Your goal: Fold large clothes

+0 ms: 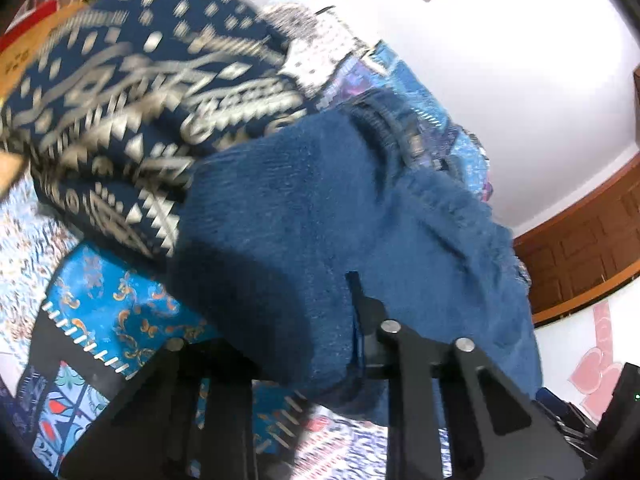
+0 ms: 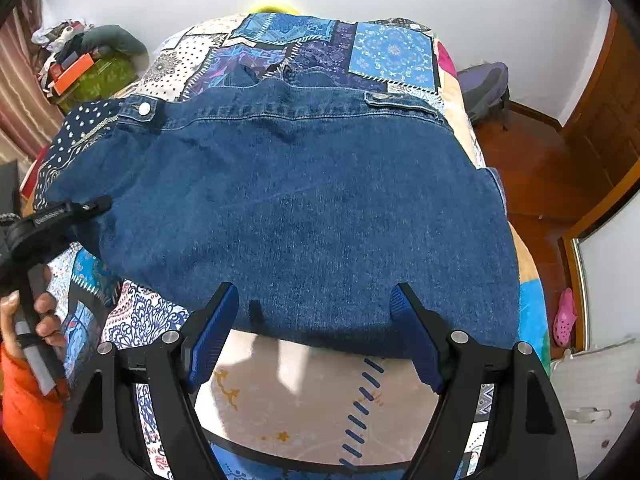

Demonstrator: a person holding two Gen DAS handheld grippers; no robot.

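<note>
On the bed: a patchwork quilt in blues, whites and cream covers the mattress and carries everything else.
Denim garment: a large dark blue denim piece lies spread flat across the middle of the quilt; its stitched band with a silver snap button lies at the far edge, and the near hem lies just beyond the right tongs.
Patterned cloth: a navy fabric with white dots and geometric print is attached at the denim's left side; in the left wrist view it bunches up behind the lifted denim.
Left tongs: the black left tongs are clenched on the denim's left edge, with fabric pinched between the fingers; the left wrist view is blurred.
Right tongs: the black right tongs with blue ribbed pads stand wide and released at the near hem, gripping nothing.
Hand: a hand holds the left tool's handle beside an orange sleeve.
Floor: a pink clog lies on the brown wooden floor to the right of the bed.
</note>
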